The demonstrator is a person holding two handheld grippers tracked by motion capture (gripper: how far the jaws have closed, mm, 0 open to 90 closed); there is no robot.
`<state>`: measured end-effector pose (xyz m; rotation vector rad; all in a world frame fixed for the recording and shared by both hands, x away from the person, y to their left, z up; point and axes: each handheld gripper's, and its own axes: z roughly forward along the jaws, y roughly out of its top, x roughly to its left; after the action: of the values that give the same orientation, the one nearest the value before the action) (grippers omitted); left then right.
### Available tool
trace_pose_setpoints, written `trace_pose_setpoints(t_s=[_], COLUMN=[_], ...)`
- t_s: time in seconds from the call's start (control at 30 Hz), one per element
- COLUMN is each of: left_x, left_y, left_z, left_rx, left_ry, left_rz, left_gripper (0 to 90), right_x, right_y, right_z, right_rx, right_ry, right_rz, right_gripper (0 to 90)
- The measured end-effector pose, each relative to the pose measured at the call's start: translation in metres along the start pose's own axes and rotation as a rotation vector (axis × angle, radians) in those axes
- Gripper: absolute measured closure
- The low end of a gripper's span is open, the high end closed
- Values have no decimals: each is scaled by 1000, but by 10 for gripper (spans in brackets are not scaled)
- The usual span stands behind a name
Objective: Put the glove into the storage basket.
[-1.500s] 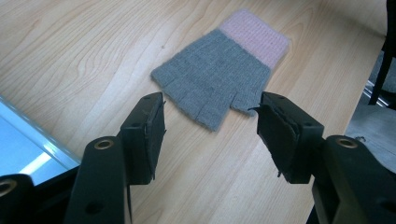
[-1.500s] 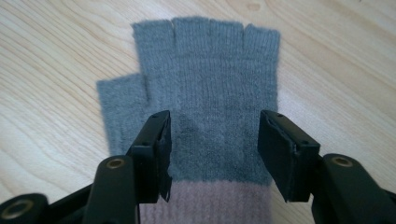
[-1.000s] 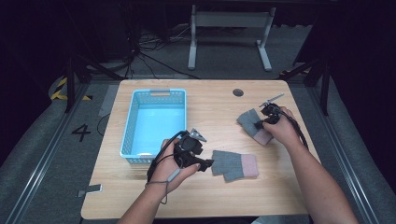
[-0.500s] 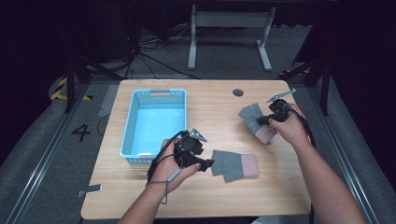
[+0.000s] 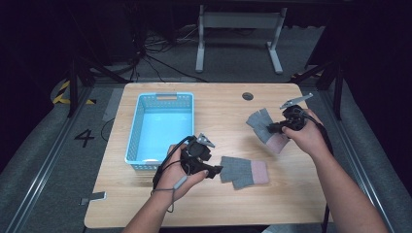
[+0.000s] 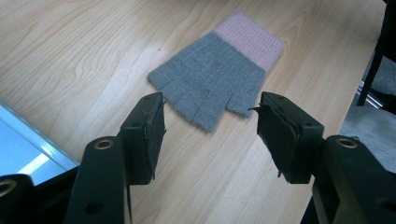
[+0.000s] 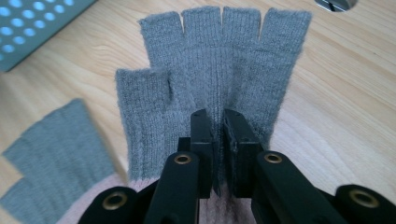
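Right claw (image 5: 273,128) pinching lifted glove (image 5: 265,127) — left claw (image 5: 214,170) low, jaws apart.

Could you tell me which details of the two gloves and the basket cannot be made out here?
- Held glove: cuff hidden behind the right tool, right gripper view.
- Table glove: underside unseen, left gripper view.
- Blue basket: near inner wall hidden by its own rim, high view.

I'm seeing the right claw (image 7: 218,140) hiding the pinched fold of the held glove (image 7: 215,74), its pink cuff running off the frame's bottom; the basket (image 7: 32,28) is getting cropped at the corner.
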<state>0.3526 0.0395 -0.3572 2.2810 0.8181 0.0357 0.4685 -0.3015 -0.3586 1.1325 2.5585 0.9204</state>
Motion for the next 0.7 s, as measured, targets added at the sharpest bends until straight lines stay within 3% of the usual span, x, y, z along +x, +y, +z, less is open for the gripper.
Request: trace_pose_setpoints(t_s=[0.17, 0.33, 0.7], left_x=[-1, 0, 0], left_y=[0, 0, 1], left_z=[0, 1, 2], left_rx=[-4, 5, 15], left_ry=[-1, -5, -11], left_rz=[-5, 0, -1], left_gripper=[425, 425, 421], right_x=[13, 32, 59], right_y=[-1, -4, -10], right_z=[-4, -6, 0], right_rx=[8, 24, 55], right_ry=[23, 64, 131], right_rz=[-40, -110, -192], right_gripper=[839, 840, 840])
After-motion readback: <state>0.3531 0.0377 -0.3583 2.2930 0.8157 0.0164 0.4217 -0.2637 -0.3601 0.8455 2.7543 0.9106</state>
